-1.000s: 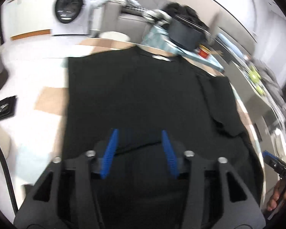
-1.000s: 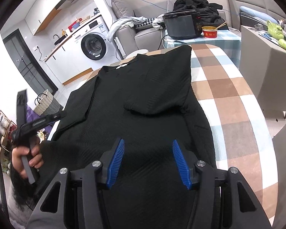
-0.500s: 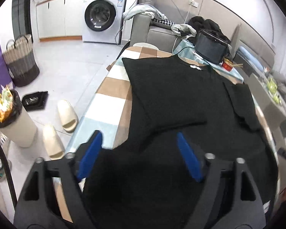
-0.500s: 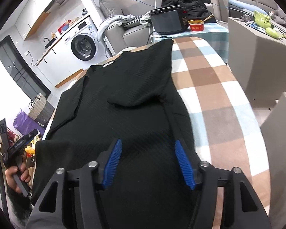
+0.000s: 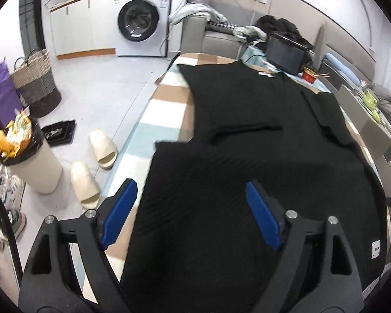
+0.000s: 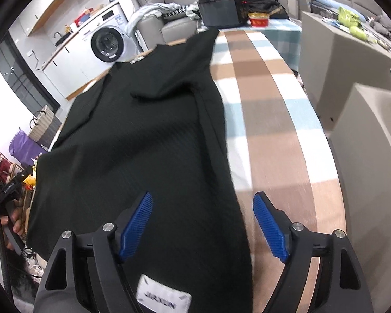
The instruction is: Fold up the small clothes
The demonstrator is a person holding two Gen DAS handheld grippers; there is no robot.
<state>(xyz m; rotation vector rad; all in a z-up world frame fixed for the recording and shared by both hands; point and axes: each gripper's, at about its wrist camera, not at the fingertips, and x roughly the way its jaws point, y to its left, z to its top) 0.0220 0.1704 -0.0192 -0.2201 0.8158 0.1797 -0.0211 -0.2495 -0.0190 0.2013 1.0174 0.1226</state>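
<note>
Black ribbed cloth, a long shirt (image 5: 247, 161), lies flat on the checked tablecloth (image 6: 268, 120), filling the middle of both views, both sleeves folded in. The left gripper (image 5: 190, 208) and right gripper (image 6: 202, 220) have just been opening; their bumpy blue pads (image 6: 269, 230) stand wide, grasping nothing.

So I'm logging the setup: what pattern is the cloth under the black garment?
Checked tablecloth in brown, white and pale blue, clearest in the right wrist view.
</note>
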